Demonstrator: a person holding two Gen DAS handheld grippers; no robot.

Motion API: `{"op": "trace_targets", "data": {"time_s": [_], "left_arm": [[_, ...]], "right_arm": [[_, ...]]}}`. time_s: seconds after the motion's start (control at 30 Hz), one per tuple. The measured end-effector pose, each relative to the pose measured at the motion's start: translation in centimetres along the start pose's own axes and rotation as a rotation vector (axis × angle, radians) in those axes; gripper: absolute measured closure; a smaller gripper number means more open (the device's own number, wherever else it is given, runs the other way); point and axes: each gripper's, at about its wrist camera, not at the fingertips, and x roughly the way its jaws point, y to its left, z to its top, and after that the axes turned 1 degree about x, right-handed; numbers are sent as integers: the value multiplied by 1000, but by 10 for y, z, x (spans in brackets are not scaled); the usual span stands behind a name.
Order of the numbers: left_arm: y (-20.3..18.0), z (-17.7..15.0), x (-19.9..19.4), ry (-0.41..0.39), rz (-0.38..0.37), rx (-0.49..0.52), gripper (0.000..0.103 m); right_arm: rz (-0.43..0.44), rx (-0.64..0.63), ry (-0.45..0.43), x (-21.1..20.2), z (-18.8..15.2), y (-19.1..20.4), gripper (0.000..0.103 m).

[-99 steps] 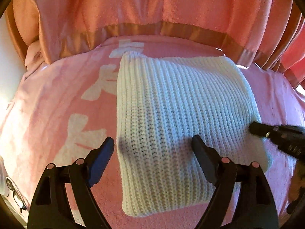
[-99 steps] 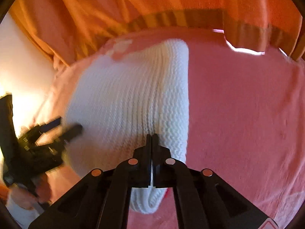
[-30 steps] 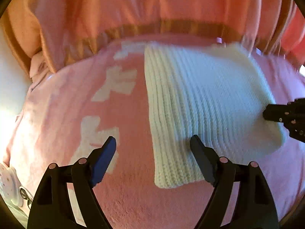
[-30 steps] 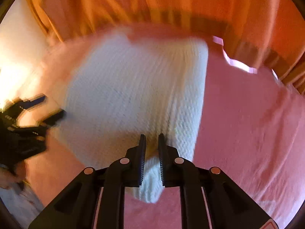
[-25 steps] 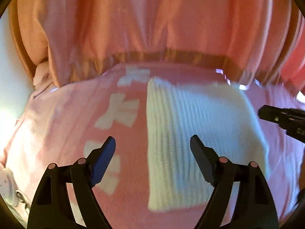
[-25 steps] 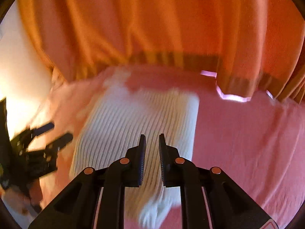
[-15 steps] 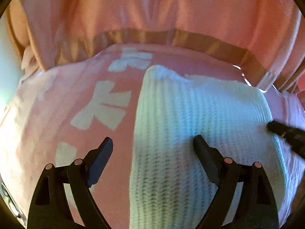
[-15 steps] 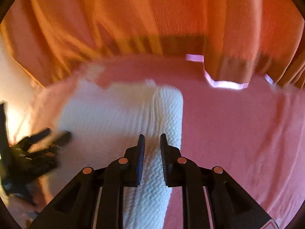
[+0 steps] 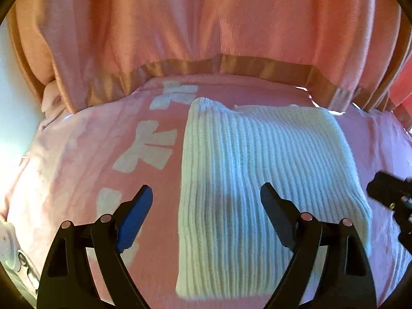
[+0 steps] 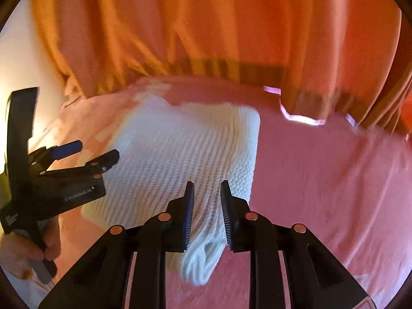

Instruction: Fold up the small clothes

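Note:
A folded white ribbed knit garment (image 9: 257, 175) lies flat on the pink blanket (image 9: 77, 159); it also shows in the right wrist view (image 10: 175, 154). My left gripper (image 9: 206, 198) is open wide and empty, hovering over the garment's near left edge. My right gripper (image 10: 205, 193) is open a little, with its jaws above the garment's near right corner and nothing clamped between them. The right gripper's tip shows at the right edge of the left wrist view (image 9: 386, 190). The left gripper shows at the left of the right wrist view (image 10: 85, 154).
A pink curtain with a tan band (image 9: 206, 64) hangs behind the bed, orange in the right wrist view (image 10: 219, 38). White bow shapes (image 9: 149, 149) pattern the blanket left of the garment. A pale wall (image 9: 10, 103) stands at the far left.
My right gripper was shut on the garment's corner, then opened and let it go. The garment now lies flat. Both grippers have shifted about above it.

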Motion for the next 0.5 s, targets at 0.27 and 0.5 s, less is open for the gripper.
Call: {"op": "trace_targets", "data": {"time_s": [0.27,0.5], "left_arm": [[-9,-18,-37,-42,3,18,19],[-4,-36,-36,-11,12,29,19]], "right_arm": [[-72,24,187,45,-40,-14,77],[-42,52,132,20,-29,-17,76]]}}
